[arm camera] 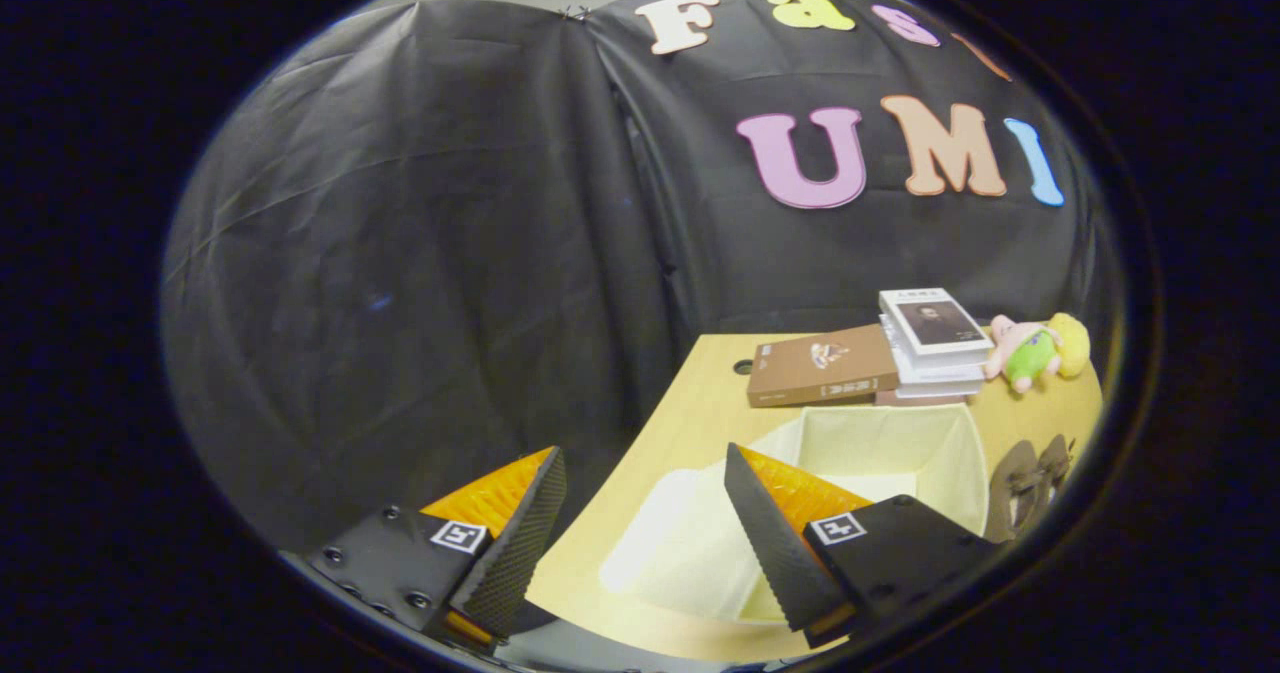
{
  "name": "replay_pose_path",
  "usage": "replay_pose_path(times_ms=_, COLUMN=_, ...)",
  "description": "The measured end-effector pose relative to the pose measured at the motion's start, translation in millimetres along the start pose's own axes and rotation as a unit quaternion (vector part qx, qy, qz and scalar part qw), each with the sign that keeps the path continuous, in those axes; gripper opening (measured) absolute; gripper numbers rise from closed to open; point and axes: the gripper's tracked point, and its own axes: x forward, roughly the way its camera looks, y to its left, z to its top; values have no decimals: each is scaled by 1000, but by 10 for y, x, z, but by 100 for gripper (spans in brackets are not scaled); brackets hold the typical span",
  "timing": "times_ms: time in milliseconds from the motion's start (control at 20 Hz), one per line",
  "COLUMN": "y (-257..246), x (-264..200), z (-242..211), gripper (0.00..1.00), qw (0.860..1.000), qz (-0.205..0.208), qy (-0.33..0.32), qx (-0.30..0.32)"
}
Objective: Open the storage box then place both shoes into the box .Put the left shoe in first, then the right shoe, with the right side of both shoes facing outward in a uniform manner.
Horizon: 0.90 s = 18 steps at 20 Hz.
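A cream fabric storage box (905, 453) stands open on the wooden table, its lid (670, 543) folded out flat toward the table's near left edge. Dark shoes (1030, 478) lie on the table just right of the box. My gripper (645, 488) hangs above the table's left edge, open, with nothing between its fingers. The right finger (775, 543) overlaps the box's near left corner and the lid; the left finger (515, 543) is off the table, in front of the black cloth.
Beyond the box lie a brown book (825, 365) and a stack of white books (932, 343). A plush doll (1040, 351) rests at the table's far right. The wooden table (700, 403) has a small round hole (742, 366) near its far left corner.
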Motion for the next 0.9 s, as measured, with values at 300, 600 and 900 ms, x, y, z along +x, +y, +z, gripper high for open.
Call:
replay_pose_path(times_ms=300, y=-866, x=-372, z=253, gripper=100, qw=997, qz=-82, qy=-14, qx=1)
replay_pose_path(times_ms=600, y=-2146, x=-758, z=19, gripper=100, qw=966, qz=-241, qy=72, qx=-66)
replay_pose_path(times_ms=900, y=-2932, x=-874, z=-239, gripper=99, qw=925, qz=-322, qy=177, qx=-97)
